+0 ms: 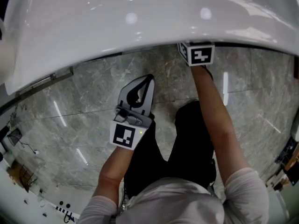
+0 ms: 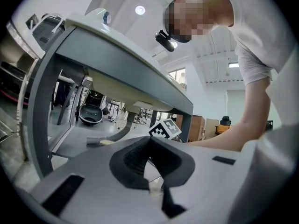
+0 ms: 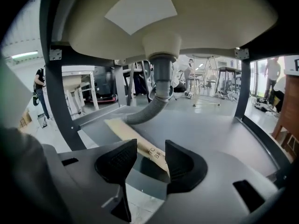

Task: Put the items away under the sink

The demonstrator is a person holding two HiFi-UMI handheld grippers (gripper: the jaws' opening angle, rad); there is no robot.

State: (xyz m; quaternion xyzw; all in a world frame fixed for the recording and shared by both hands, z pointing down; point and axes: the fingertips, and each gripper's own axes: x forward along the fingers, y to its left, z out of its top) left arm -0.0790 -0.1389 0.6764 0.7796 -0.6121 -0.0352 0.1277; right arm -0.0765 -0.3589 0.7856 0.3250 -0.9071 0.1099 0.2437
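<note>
Tan box (image 3: pixel 119 127) lay on the shelf (image 3: pixel 210 129) under the sink (image 3: pixel 140 13), between the right gripper's (image 3: pixel 151 143) wide-apart fingers, not squeezed; left gripper's (image 2: pixel 150 139) fingers were together.

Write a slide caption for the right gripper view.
Open right gripper at a flat tan box lying on the grey shelf under the sink, beside the drain hose.

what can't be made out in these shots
- Head view: the sink hides the right gripper past its marker cube, and also hides the shelf below.
- Right gripper view: the print on the box is partly covered by a jaw, so only a few letters show. The gripper body hides the box's near end.
</note>
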